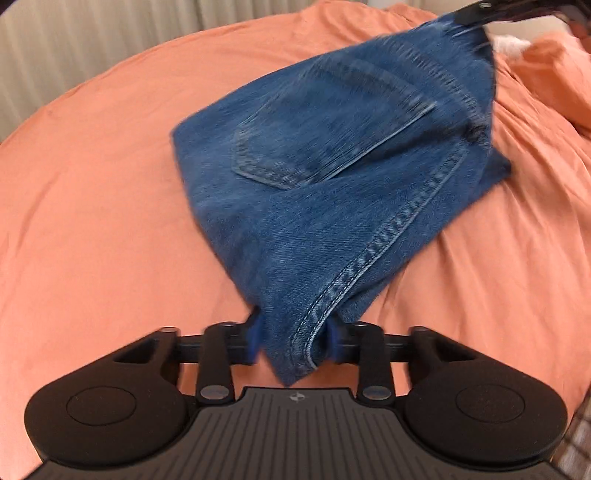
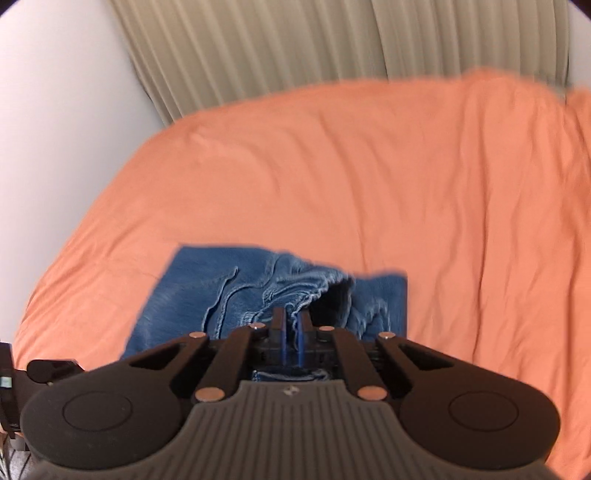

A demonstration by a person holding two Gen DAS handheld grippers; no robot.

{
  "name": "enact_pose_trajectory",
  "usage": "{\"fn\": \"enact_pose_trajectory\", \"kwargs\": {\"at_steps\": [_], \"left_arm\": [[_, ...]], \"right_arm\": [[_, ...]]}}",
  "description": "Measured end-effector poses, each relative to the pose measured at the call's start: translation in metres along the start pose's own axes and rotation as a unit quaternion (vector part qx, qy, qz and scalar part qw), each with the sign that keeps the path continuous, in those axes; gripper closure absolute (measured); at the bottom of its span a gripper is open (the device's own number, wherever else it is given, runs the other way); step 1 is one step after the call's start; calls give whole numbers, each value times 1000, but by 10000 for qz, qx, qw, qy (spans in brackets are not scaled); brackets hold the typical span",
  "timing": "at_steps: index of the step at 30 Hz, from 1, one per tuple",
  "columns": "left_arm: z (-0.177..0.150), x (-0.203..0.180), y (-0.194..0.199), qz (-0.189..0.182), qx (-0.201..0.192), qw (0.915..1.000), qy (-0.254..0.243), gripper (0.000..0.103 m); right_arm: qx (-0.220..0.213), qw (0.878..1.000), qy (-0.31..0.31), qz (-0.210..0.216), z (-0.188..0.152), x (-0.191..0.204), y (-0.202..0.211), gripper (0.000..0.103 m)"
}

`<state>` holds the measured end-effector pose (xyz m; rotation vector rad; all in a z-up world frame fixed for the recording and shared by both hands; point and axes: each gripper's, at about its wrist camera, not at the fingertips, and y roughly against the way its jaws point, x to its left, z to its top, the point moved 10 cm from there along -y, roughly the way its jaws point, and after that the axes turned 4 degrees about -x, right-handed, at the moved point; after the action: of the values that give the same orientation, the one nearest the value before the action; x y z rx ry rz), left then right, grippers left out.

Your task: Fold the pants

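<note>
Folded blue jeans (image 1: 332,166) lie on the orange bedsheet (image 1: 92,221), back pocket (image 1: 332,136) facing up. My left gripper (image 1: 295,341) is shut on the near corner, a thick seamed fold pinched between its blue pads. The far corner is lifted off the bed, held by the right gripper (image 1: 476,11) at the top right of the left wrist view. In the right wrist view my right gripper (image 2: 291,325) is shut on a bunched hem of the jeans (image 2: 192,295), which hang down onto the sheet (image 2: 369,184).
A beige pleated curtain (image 2: 295,44) and a white wall (image 2: 55,110) stand behind the bed. An orange pillow (image 1: 554,74) lies at the far right. Wide stretches of bedsheet surround the jeans.
</note>
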<state>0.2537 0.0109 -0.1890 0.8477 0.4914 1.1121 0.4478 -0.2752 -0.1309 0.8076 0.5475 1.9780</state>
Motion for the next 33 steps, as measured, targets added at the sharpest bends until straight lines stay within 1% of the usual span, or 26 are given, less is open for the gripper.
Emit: {"fn": "enact_pose_trajectory", "kwargs": {"at_steps": [1, 2, 4, 6, 9, 13, 14, 15, 17, 18, 19, 20, 21, 22, 24, 26, 27, 28, 30, 32, 33], "left_arm": [[0, 2, 3, 40, -26, 10000, 10, 80], [-1, 5, 6, 42, -47, 10000, 36, 83], [-5, 11, 9, 48, -8, 9999, 89, 83], [-10, 14, 5, 50, 160, 9998, 78, 83], [-12, 17, 1, 30, 252, 9996, 123, 83], [-13, 18, 6, -134, 360, 9990, 214, 80], [-13, 20, 10, -207, 416, 9986, 242, 75], [-12, 23, 15, -240, 437, 9984, 251, 72], [-9, 30, 30, -344, 337, 9985, 273, 67], [-5, 36, 39, -391, 233, 9985, 316, 66], [-2, 39, 47, -454, 129, 9981, 388, 62], [2, 43, 55, -523, 24, 9973, 509, 56], [8, 47, 60, -580, -73, 9961, 655, 53], [14, 50, 63, -620, -157, 9947, 805, 49], [30, 60, 63, -644, -282, 9915, 1094, 49], [49, 64, 56, -519, -407, 9890, 1326, 46], [56, 65, 50, -447, -458, 9874, 1445, 46], [63, 66, 44, -414, -496, 9856, 1562, 46], [76, 64, 27, -459, -527, 9828, 1709, 46], [80, 62, 16, -484, -507, 9820, 1756, 45], [81, 59, 10, -491, -490, 9824, 1736, 45]], "right_arm": [[-85, 9999, 56, -93, 4, 2, 8, 103], [-147, 9997, 80, -194, 6, 1, 15, 103], [-122, 9988, 87, -474, -1, -9, 20, 103], [97, 9982, -104, -577, -20, -23, 16, 103], [420, 9955, -404, -748, -57, -44, 1, 103], [738, 9899, -888, -817, -98, -63, -23, 103], [815, 9885, -972, -817, -105, -66, -29, 103], [887, 9873, -1059, -784, -110, -69, -33, 102], [806, 9856, -1302, -717, -111, -75, -37, 96], [762, 9850, -1411, -640, -108, -77, -36, 89], [693, 9848, -1488, -573, -103, -79, -35, 85], [626, 9851, -1517, -518, -98, -80, -33, 80], [562, 9858, -1514, -468, -93, -80, -29, 69], [465, 9864, -1516, -423, -87, -80, -25, 63], [267, 9864, -1595, -295, -75, -82, -21, 63], [137, 9847, -1732, -127, -60, -84, -24, 59], [95, 9841, -1773, -36, -56, -84, -26, 55], [96, 9838, -1789, 43, -54, -85, -30, 54], [180, 9833, -1811, 83, -52, -86, -43, 53], [244, 9837, -1780, -17, -53, -89, -59, 55], [260, 9840, -1762, -46, -55, -89, -64, 63]]}}
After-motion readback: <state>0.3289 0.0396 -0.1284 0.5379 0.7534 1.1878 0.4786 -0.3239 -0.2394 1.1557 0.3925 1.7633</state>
